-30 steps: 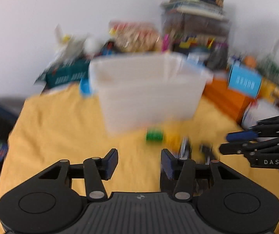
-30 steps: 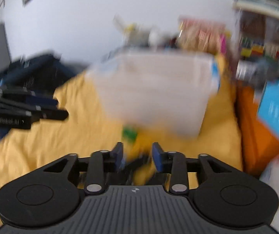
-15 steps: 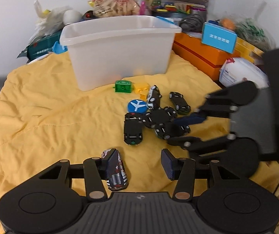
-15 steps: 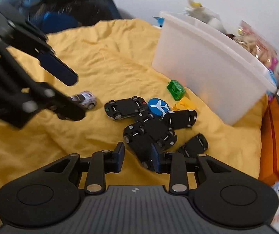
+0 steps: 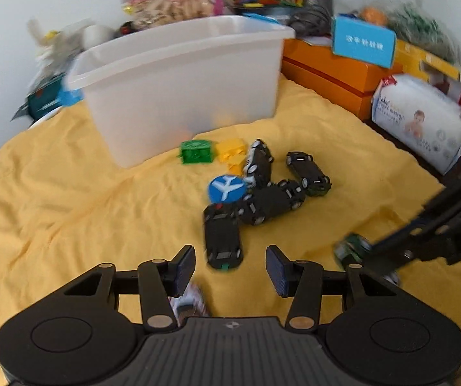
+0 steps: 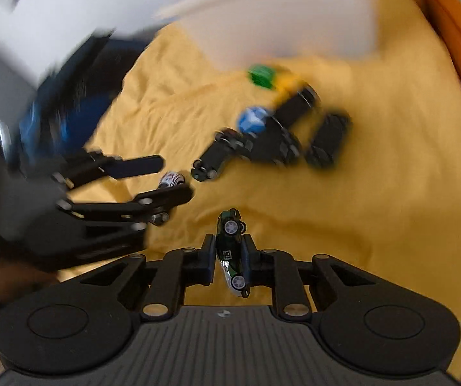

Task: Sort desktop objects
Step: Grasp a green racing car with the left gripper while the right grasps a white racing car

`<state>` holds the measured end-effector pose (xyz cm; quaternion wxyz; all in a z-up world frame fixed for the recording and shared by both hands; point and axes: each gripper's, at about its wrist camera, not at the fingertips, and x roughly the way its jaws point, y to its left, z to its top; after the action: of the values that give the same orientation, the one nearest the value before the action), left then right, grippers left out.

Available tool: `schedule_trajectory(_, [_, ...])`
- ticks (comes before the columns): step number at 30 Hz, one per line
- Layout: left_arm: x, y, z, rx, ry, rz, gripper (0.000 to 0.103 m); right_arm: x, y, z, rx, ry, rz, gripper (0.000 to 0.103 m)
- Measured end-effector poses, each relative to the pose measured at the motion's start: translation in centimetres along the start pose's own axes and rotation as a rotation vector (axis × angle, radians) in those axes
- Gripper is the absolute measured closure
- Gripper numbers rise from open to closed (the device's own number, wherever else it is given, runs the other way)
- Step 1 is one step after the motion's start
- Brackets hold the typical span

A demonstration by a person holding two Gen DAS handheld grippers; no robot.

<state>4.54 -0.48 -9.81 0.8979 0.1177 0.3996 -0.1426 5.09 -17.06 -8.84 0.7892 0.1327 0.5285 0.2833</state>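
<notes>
Several black toy cars (image 5: 272, 199) lie in a cluster on the yellow cloth (image 5: 69, 212), with a blue airplane disc (image 5: 227, 188), a green brick (image 5: 196, 151) and a yellow brick (image 5: 232, 152) beside them. My left gripper (image 5: 227, 268) is open just above a black car (image 5: 222, 241); a white patterned car (image 5: 188, 302) lies under its left finger. My right gripper (image 6: 228, 257) is shut on a green toy car (image 6: 230, 251), held on its side; it also shows at the right in the left wrist view (image 5: 352, 251).
A white plastic bin (image 5: 182, 74) stands behind the toys. Orange boxes (image 5: 333, 74), a blue card (image 5: 362, 41), a wipes pack (image 5: 423, 122) and bagged clutter (image 5: 166, 3) line the back and right. The cloth's left edge drops toward dark objects (image 6: 53, 103).
My right gripper has closed on a green car and lifted it off the cloth. My left gripper has moved forward over the white car toward the black cars, still open.
</notes>
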Motion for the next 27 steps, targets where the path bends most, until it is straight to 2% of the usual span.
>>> schedule_trajectory(1, [0.7, -0.2, 0.2, 0.011, 0.001, -0.003, 0.051, 0.1, -1.0, -0.2, 0.046, 0.006, 0.002, 0.084])
schedule_trajectory(2, [1.3, -0.4, 0.4, 0.023, 0.007, 0.0, 0.051, 0.2, -1.6, -0.4, 0.065, 0.018, -0.013, 0.079])
schedule_trajectory(3, [2.1, -0.7, 0.5, 0.041, 0.027, 0.006, 0.056, 0.3, -1.9, -0.6, 0.074, 0.026, -0.044, 0.076])
schedule_trajectory(5, [2.9, -1.0, 0.6, 0.074, 0.052, 0.04, 0.071, -0.3, -1.9, -1.2, 0.055, -0.002, -0.14, 0.07])
schedule_trajectory(6, [3.0, -0.9, 0.5, 0.082, 0.057, 0.061, 0.086, -0.8, -1.7, -1.6, 0.032, -0.026, -0.179, 0.07])
schedule_trajectory(7, [2.9, -0.7, 0.5, 0.083, 0.058, 0.073, 0.086, -1.3, -1.5, -1.8, 0.013, -0.045, -0.202, 0.07])
schedule_trajectory(9, [2.5, 0.1, 0.5, 0.059, 0.076, 0.045, 0.086, -2.2, -1.2, -2.3, -0.013, -0.081, -0.226, 0.07])
schedule_trajectory(11, [1.3, 1.1, 0.7, -0.019, 0.076, -0.063, 0.086, -2.5, -0.9, -2.7, -0.017, -0.088, -0.244, 0.07])
schedule_trajectory(13, [-0.3, 2.1, 0.6, -0.165, 0.094, -0.239, 0.086, -2.8, -1.0, -2.8, -0.022, -0.092, -0.268, 0.07])
schedule_trajectory(14, [-0.5, 2.7, 0.3, -0.263, 0.113, -0.345, 0.086, -2.8, -0.8, -2.9, -0.028, -0.088, -0.274, 0.07])
schedule_trajectory(15, [-0.6, 3.2, -0.4, -0.357, 0.128, -0.417, 0.086, -2.8, -0.8, -2.9, -0.033, -0.086, -0.273, 0.07])
schedule_trajectory(16, [-0.4, 3.3, -1.3, -0.423, 0.149, -0.461, 0.085, -2.8, -0.8, -2.9, -0.035, -0.088, -0.267, 0.07])
schedule_trajectory(17, [0.1, 3.3, -2.1, -0.459, 0.175, -0.471, 0.084, -2.7, -0.8, -2.9, -0.036, -0.085, -0.261, 0.07])
schedule_trajectory(18, [0.4, 3.0, -2.9, -0.466, 0.207, -0.408, 0.074, -2.5, -0.7, -2.9, -0.04, -0.076, -0.253, 0.07])
schedule_trajectory(19, [0.2, 2.8, -3.3, -0.451, 0.205, -0.363, 0.071, -2.1, -0.7, -2.8, -0.045, -0.065, -0.248, 0.07])
schedule_trajectory(20, [-0.5, 2.5, -3.5, -0.422, 0.183, -0.329, 0.07, -1.8, -0.6, -2.7, -0.046, -0.054, -0.248, 0.07])
schedule_trajectory(22, [-2.0, 1.7, -3.3, -0.328, 0.138, -0.243, 0.062, -1.3, -0.3, -2.6, -0.051, -0.036, -0.249, 0.07])
schedule_trajectory(24, [-3.4, 0.9, -3.2, -0.254, 0.088, -0.216, 0.057, -1.1, 0.3, -2.4, -0.074, -0.048, -0.24, 0.07])
schedule_trajectory(27, [-3.6, 0.0, -3.0, -0.163, 0.061, -0.196, 0.057, -0.8, 1.5, -2.1, -0.132, -0.07, -0.249, 0.07])
